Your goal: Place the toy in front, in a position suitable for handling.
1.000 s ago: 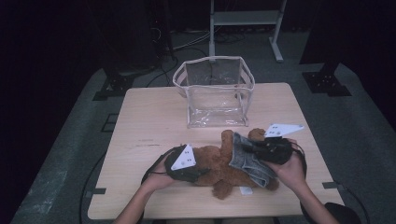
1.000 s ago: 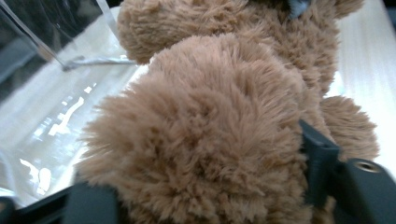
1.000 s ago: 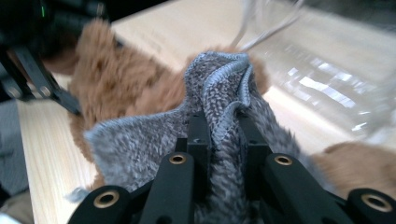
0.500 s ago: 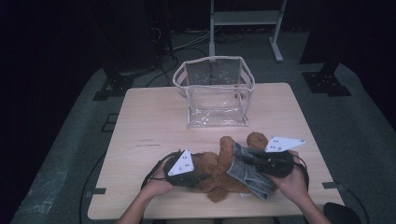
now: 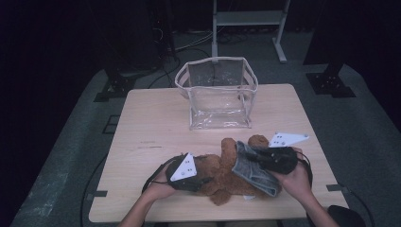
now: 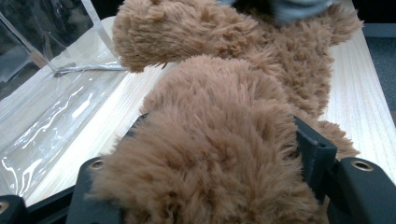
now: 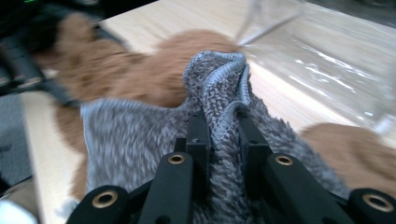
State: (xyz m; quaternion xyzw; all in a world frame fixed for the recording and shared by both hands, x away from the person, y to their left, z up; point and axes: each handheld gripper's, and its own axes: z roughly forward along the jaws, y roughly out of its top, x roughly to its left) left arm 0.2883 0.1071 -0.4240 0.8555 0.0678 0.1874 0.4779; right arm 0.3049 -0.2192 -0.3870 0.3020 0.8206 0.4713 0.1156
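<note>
Bear [image 5: 222,172] dragged nearer; left claw [image 5: 201,178] clamps it, right claw [image 5: 259,158] pinches its vest [image 5: 253,168].

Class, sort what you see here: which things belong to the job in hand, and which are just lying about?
In the job:
- brown teddy bear, clamped by the left gripper
- grey garment, pinched by the right gripper

Lying about:
- clear bag, standing open
- metal stand on the floor behind the table
</note>
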